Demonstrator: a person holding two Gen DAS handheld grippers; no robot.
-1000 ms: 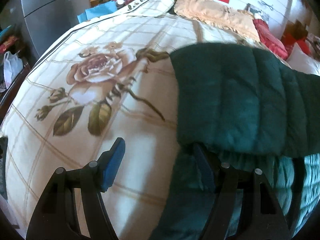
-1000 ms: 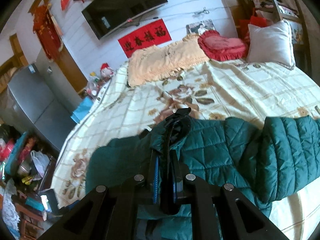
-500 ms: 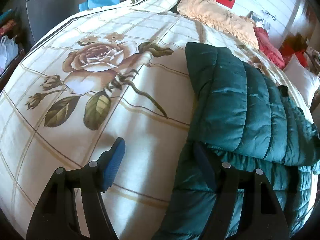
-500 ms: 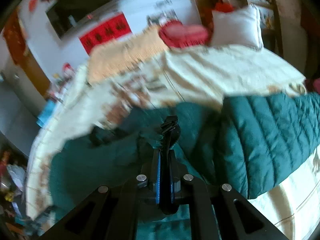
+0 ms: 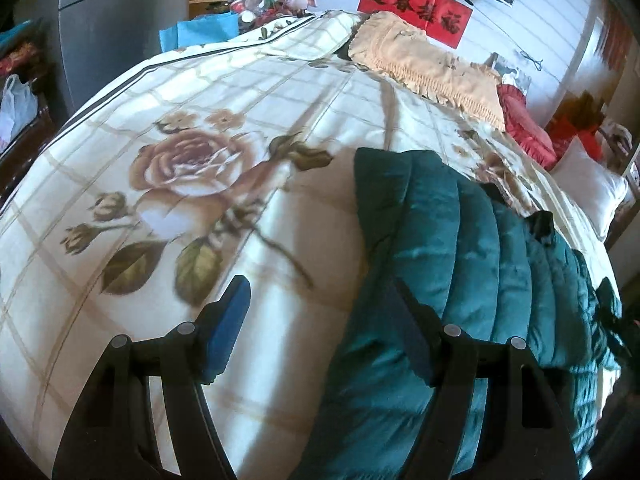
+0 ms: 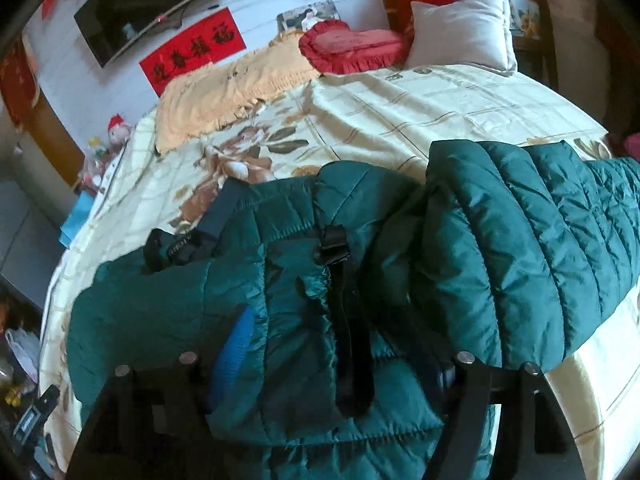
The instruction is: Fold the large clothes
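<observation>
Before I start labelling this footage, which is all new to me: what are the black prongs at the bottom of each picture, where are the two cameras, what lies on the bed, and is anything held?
The prongs are two-finger grippers, one held in each of a person's hands. Each carries a fisheye camera looking forward along its fingers, so one picture comes from the left hand and one from the right.

On the rose-print bedspread lies a dark green quilted jacket, partly folded. Pillows sit at the far end.

The left gripper is open, one finger over the bedspread, the other over the jacket's edge, gripping nothing. The right gripper has just been opening: its jaws now stand wide over the jacket's black zipper strip, which lies between them unpinched. So nothing is held.
</observation>
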